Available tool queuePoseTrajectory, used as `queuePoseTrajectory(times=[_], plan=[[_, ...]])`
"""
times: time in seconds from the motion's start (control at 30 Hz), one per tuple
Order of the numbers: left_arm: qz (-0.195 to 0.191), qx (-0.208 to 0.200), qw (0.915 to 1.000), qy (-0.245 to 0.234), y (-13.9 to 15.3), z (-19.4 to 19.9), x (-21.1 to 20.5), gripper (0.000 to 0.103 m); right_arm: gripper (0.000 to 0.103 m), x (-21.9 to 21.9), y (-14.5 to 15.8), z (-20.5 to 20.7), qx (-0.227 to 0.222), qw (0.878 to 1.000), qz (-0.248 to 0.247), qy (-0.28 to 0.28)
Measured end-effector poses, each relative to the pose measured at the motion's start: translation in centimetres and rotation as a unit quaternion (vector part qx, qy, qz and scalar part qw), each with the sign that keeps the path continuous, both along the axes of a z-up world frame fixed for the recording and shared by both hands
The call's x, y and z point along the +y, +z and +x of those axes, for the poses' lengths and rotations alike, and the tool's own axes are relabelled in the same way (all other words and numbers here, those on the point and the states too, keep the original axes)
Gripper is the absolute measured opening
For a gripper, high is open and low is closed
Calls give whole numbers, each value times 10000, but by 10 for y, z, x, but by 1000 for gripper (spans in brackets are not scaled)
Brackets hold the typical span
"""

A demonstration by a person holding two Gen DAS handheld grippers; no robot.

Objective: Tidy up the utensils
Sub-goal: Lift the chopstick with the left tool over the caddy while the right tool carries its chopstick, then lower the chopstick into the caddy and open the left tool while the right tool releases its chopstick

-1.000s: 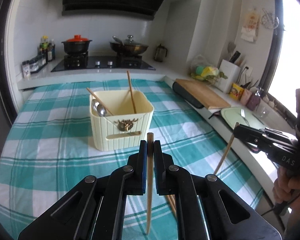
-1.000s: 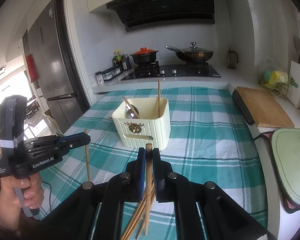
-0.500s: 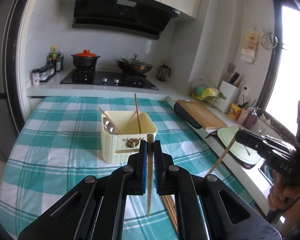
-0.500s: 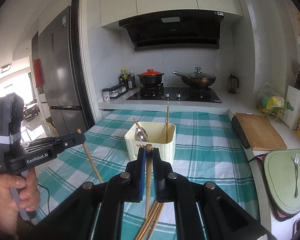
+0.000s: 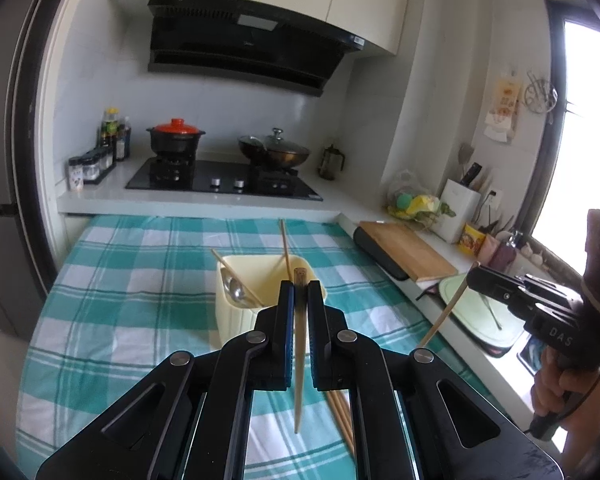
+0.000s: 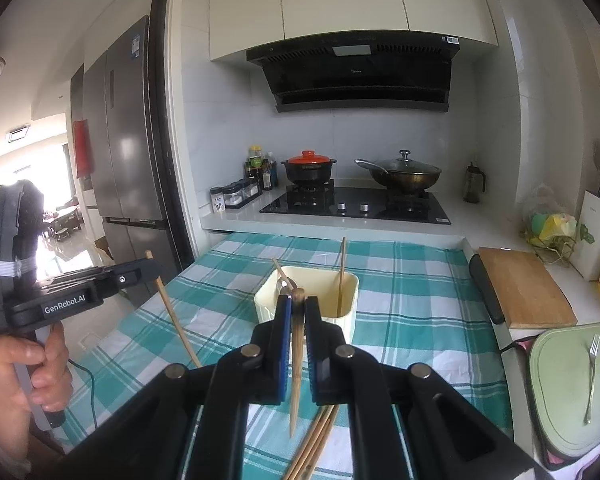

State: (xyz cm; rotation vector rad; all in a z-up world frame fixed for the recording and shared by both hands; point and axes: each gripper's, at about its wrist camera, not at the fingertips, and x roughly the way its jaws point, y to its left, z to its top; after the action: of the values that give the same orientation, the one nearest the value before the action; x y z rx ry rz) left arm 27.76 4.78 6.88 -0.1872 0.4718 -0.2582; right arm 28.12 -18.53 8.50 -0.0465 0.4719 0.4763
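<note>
My left gripper (image 5: 301,290) is shut on a wooden chopstick (image 5: 298,380) that hangs tip down above the checked cloth. My right gripper (image 6: 297,304) is shut on another chopstick (image 6: 295,384), held the same way. Just beyond both stands a cream utensil holder (image 5: 232,320) (image 6: 346,318) with a metal spoon (image 5: 236,293) and upright chopsticks in it. A few loose chopsticks (image 5: 342,414) (image 6: 314,442) lie on the cloth under the grippers. Each view shows the other gripper off to the side: the right gripper (image 5: 474,276) and the left gripper (image 6: 150,266).
The teal checked cloth (image 6: 428,320) covers the table. A wooden cutting board (image 6: 524,288) and a green board with a fork (image 6: 590,376) lie along the right counter. At the back are the hob (image 6: 356,204), with two pots on it, and spice jars. A fridge stands left.
Both grippers have risen with their chopsticks still clamped. The holder and cloth sit lower in both views, and more of the cabinets and hood shows.
</note>
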Motion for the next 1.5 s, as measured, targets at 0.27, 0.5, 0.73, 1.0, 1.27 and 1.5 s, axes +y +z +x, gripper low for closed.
queuePoseTrajectory(times=[0.27,0.5,0.73,1.0,1.27,1.5], plan=[[29,-520,9985,155,46,26,13,4,7,14,38,35,-423,9991,-33,-33],[-17,-929,9938,617,59,77,23,4,7,34,55,88,-803,9967,-42,-94],[-47,-419,9966,708,26,144,19,4,7,66,27,153,-512,9982,-286,118],[-37,673,9959,605,-44,207,14,4,7,89,-42,238,754,9951,-534,345],[80,1114,9912,712,-75,224,14,29,15,84,-68,277,1244,9917,-174,289],[293,1021,9913,773,-66,184,21,70,49,66,-54,261,989,9950,54,124]])
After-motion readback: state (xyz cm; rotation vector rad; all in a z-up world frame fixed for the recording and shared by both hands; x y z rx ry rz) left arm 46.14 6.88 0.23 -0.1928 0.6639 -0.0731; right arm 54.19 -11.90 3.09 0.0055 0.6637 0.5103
